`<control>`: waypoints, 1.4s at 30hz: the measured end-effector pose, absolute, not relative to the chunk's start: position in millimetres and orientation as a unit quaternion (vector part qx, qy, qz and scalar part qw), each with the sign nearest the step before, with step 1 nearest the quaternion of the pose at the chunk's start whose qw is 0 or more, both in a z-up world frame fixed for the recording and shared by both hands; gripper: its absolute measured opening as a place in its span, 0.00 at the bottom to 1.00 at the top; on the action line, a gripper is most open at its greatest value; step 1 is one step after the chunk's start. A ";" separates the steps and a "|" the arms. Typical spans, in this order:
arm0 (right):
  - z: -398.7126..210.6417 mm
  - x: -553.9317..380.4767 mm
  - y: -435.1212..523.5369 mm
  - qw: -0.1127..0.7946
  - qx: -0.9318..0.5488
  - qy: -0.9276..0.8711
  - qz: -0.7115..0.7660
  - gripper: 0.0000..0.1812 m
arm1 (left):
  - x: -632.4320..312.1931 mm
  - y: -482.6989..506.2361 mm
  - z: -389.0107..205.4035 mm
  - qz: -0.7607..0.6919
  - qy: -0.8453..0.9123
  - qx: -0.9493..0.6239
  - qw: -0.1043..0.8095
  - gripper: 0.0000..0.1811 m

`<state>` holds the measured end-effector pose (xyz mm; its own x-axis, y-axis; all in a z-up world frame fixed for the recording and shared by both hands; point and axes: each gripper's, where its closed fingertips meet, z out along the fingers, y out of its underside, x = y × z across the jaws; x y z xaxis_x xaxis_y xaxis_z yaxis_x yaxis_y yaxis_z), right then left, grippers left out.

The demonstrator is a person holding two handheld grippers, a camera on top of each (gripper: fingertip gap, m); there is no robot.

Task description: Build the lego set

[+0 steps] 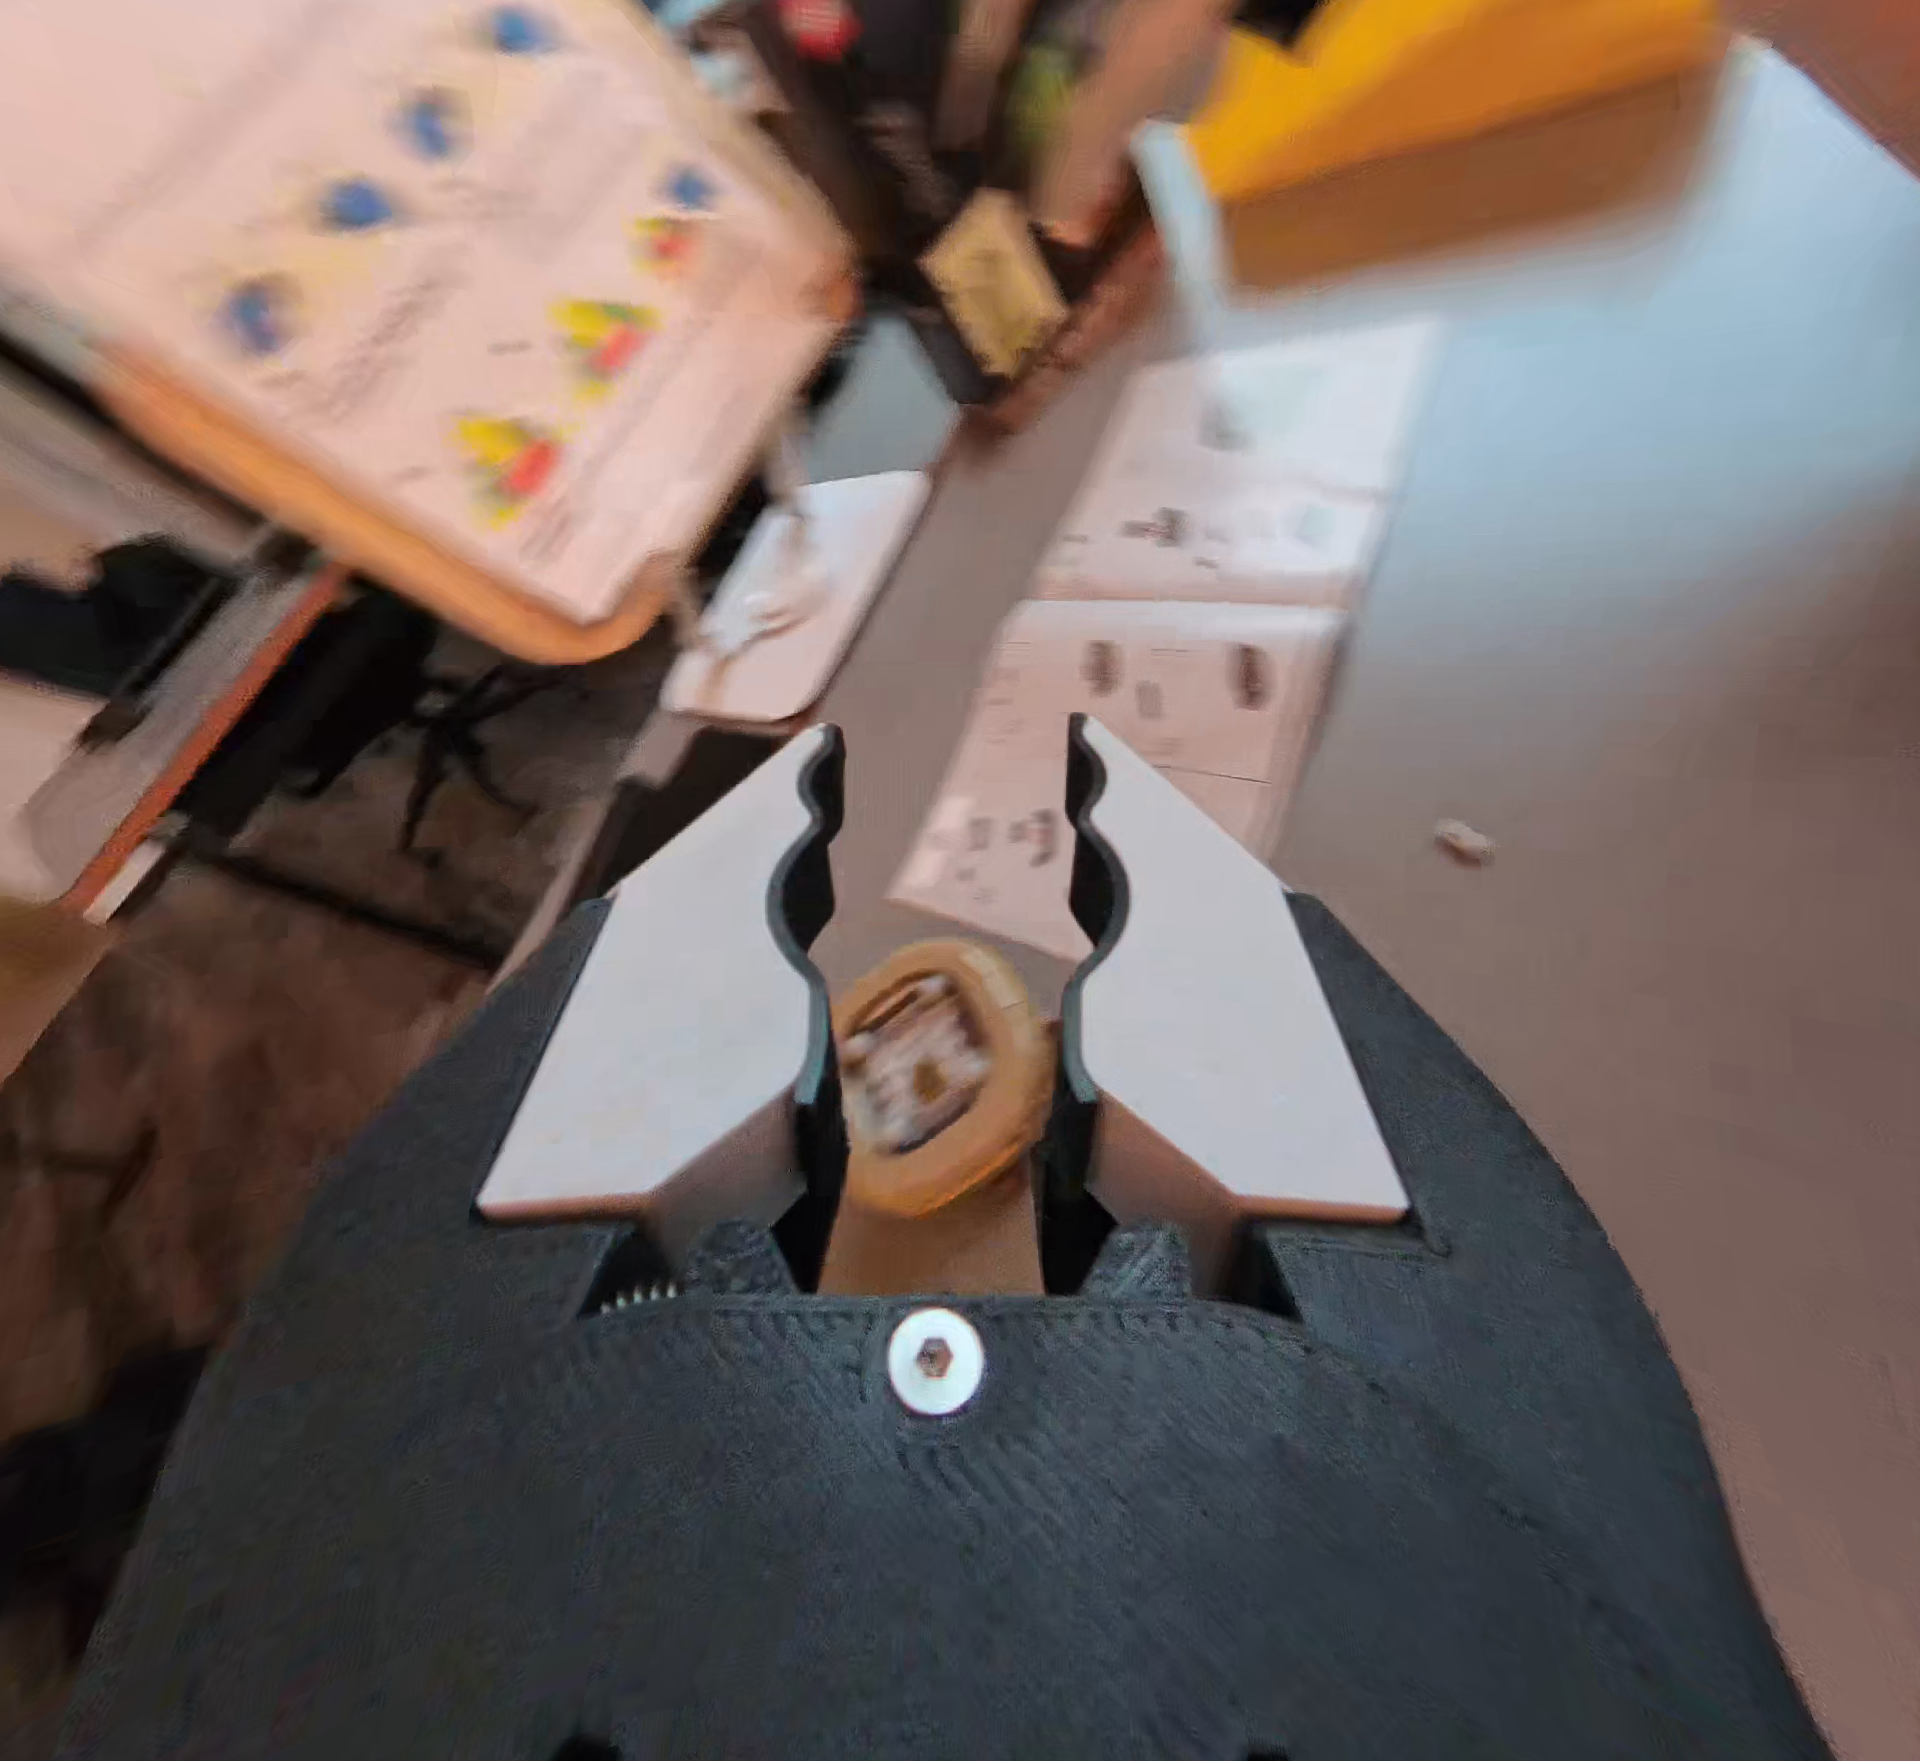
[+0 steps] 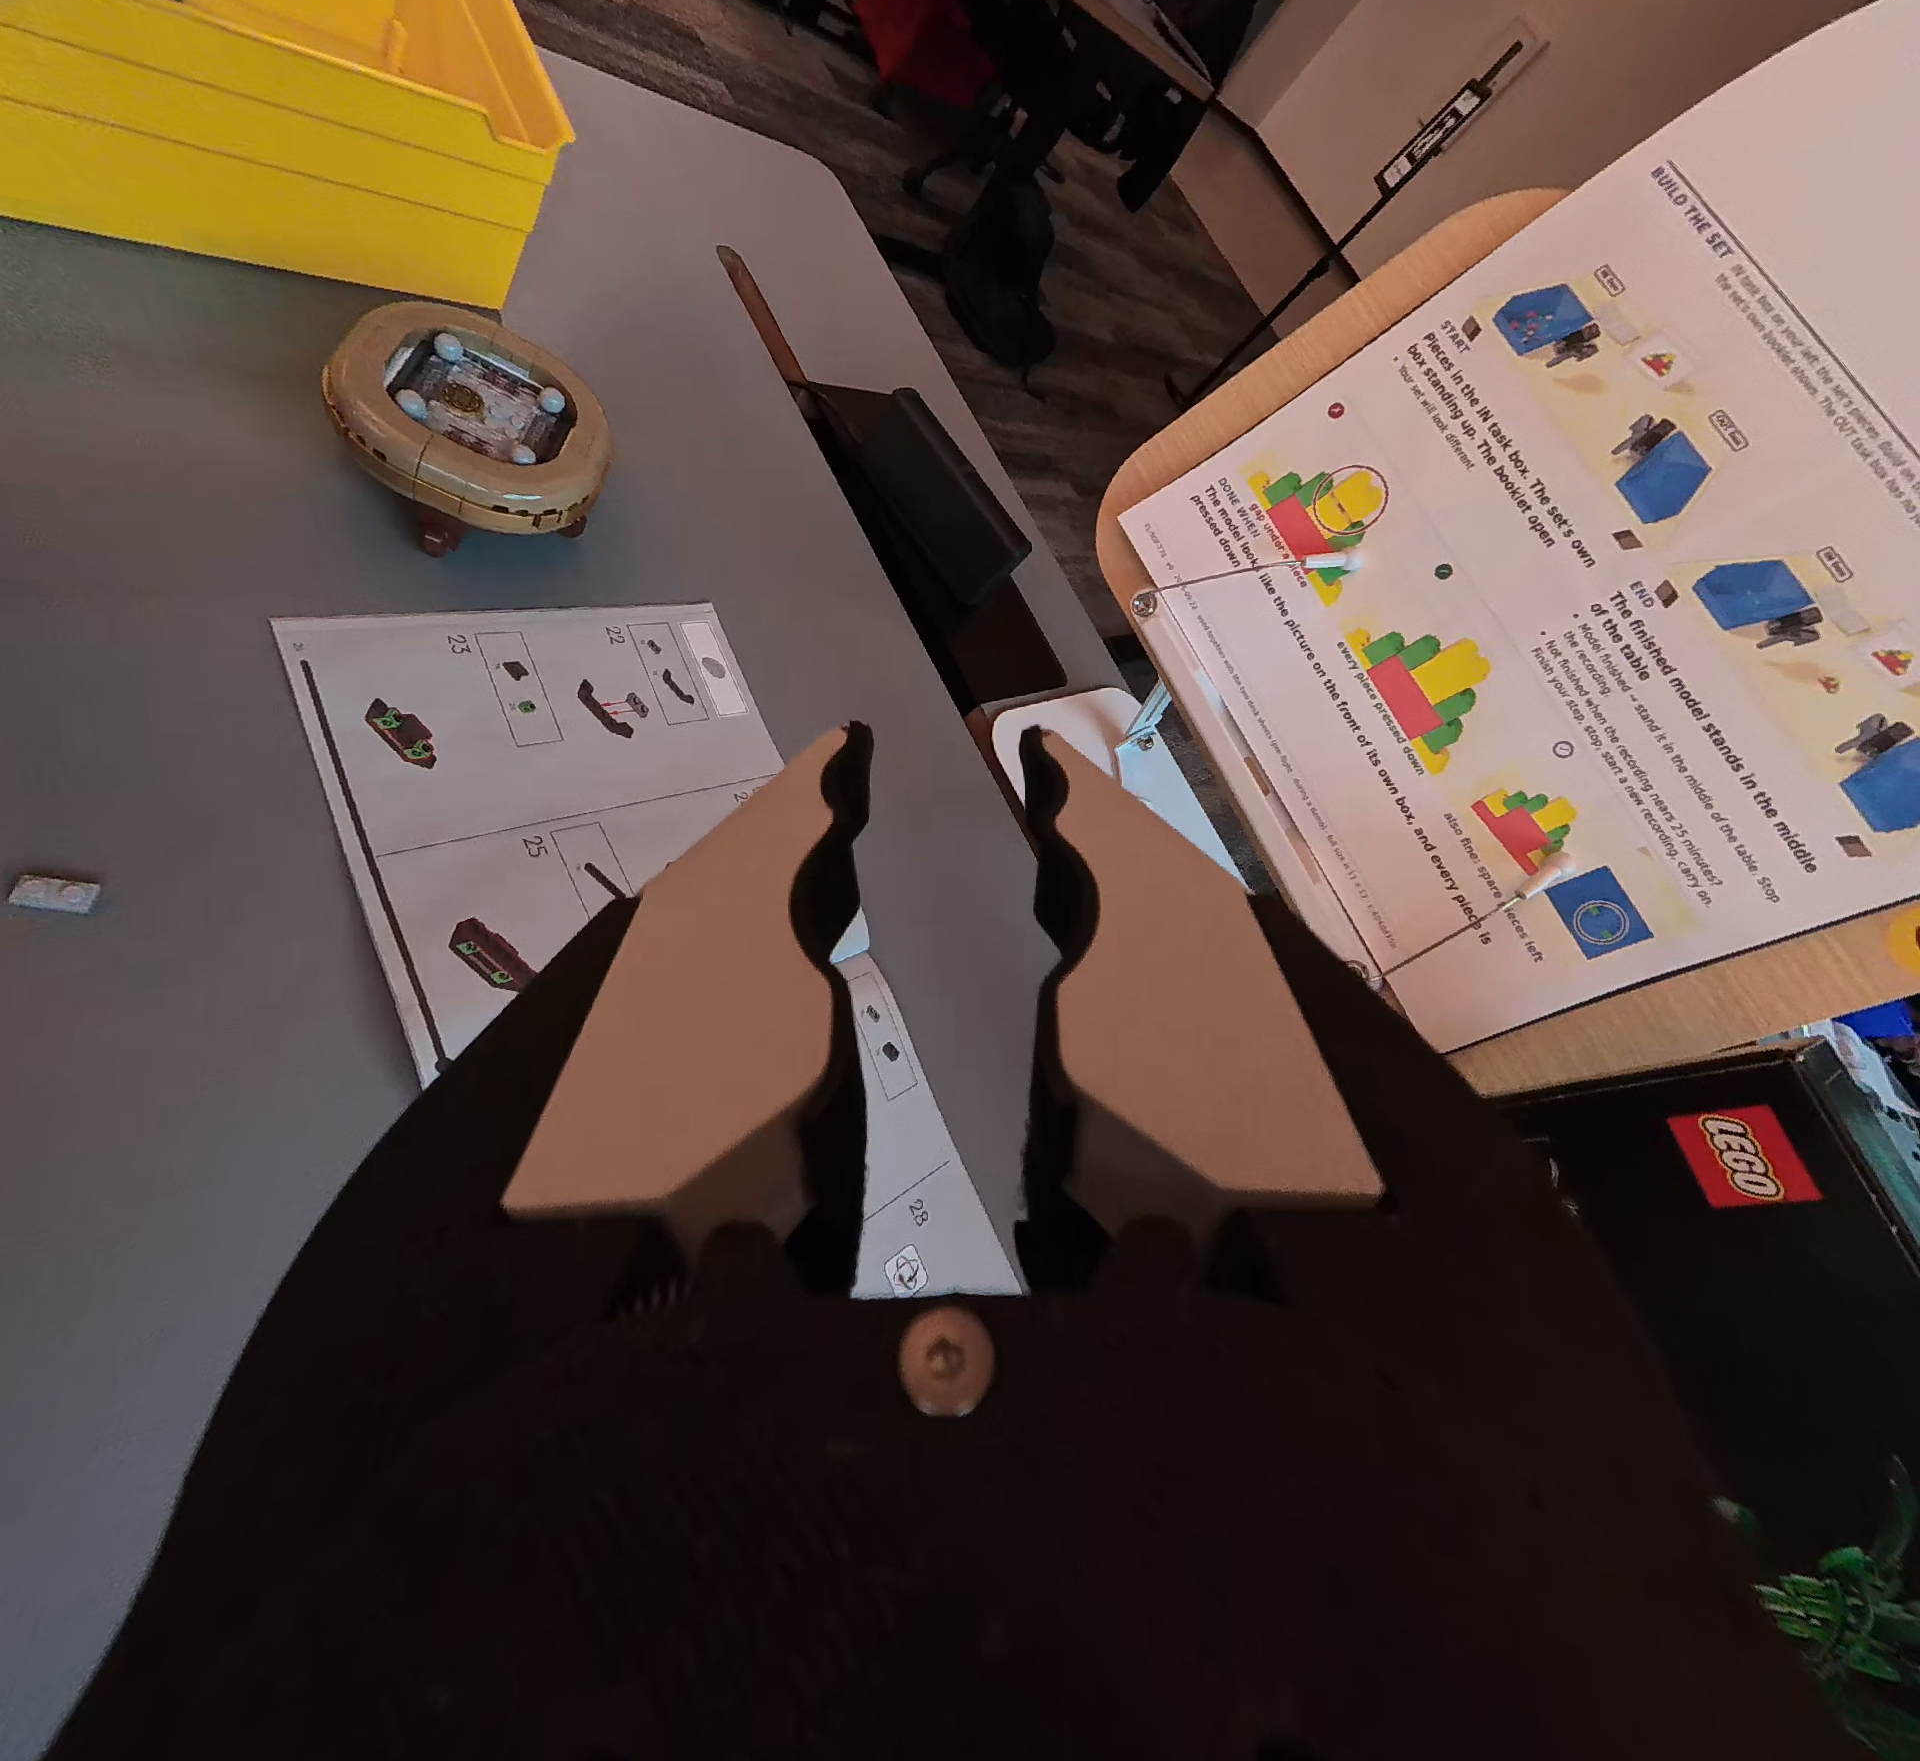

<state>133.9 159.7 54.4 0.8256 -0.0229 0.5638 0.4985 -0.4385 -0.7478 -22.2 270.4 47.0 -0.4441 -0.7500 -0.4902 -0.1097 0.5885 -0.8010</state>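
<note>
Lego bowl (image 2: pixel 468 419) sits near booklet (image 2: pixel 499 776) and yellow bin (image 2: pixel 312 153); both grippers gape empty

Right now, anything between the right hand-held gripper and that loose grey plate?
Nothing visible. The right hand-held gripper hangs open over the booklet; the grey plate lies alone on bare table beyond the booklet's edge.

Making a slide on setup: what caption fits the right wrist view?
Open right gripper above the instruction booklet, tan oval model near the yellow bin.

Matte black 3D-printed left gripper (image 1: pixel 951 781), right gripper (image 2: pixel 940 776): pale beige wedge fingers (image 1: pixel 675 1015), scalloped black inner edges, central silver hex screw (image 1: pixel 935 1361).
</note>
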 end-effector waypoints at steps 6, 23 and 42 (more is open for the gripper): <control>54.1 134.0 160.3 0.514 -0.808 -0.145 -0.251 0.15 | -64.2 391.0 124.9 -0.415 0.638 -0.400 0.511 0.32; 6.6 137.7 182.5 0.457 -0.846 -0.153 -0.228 0.16 | -146.0 482.8 30.7 -0.255 0.711 -0.555 0.349 0.20; -5.6 141.7 182.0 0.442 -0.856 -0.148 -0.225 0.16 | -130.9 504.3 -117.4 -0.139 0.759 -0.632 0.074 0.21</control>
